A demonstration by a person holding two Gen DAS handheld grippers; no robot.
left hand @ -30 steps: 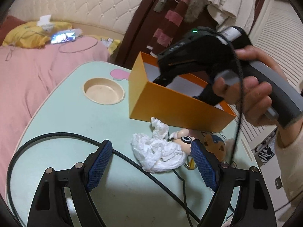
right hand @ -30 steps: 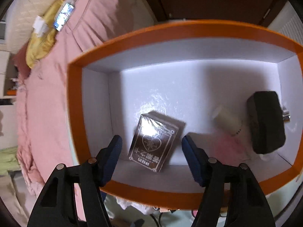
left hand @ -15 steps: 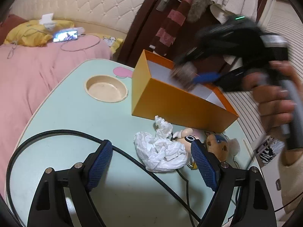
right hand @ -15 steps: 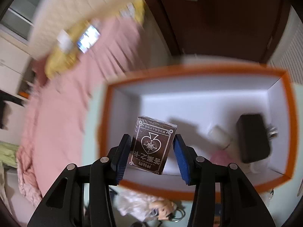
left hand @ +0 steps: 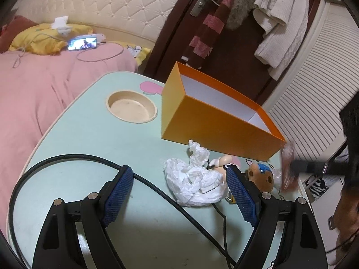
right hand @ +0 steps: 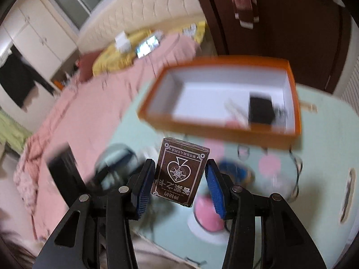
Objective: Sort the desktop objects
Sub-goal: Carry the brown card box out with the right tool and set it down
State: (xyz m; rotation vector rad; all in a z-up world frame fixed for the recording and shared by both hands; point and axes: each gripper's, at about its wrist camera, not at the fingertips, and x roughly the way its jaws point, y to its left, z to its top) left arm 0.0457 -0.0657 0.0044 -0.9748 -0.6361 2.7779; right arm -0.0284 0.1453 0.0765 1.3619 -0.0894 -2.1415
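Note:
My right gripper (right hand: 179,167) is shut on a dark brown card box (right hand: 181,172) with a spade emblem, held in the air above the mint table (right hand: 320,139), on the near side of the orange box (right hand: 219,131). Inside that box lie a black block (right hand: 261,111) and a pale stick. My left gripper (left hand: 178,174) stands open just over the table (left hand: 89,139), with a crumpled white tissue (left hand: 195,183) near its right finger. A small doll figure (left hand: 222,160) and a bear toy (left hand: 262,177) lie beside the tissue. The right gripper (left hand: 314,170) shows as a blur at the right edge.
A round cup recess (left hand: 131,108) is sunk into the table left of the orange box (left hand: 213,130). A black cable (left hand: 67,159) loops across the near table. A pink bed (left hand: 44,85) borders the left side, a door with hanging clothes (left hand: 280,29) stands behind.
My right gripper closed on the card box inside the orange box, lifted it out and swung it back over the table. The left gripper stayed where it was.

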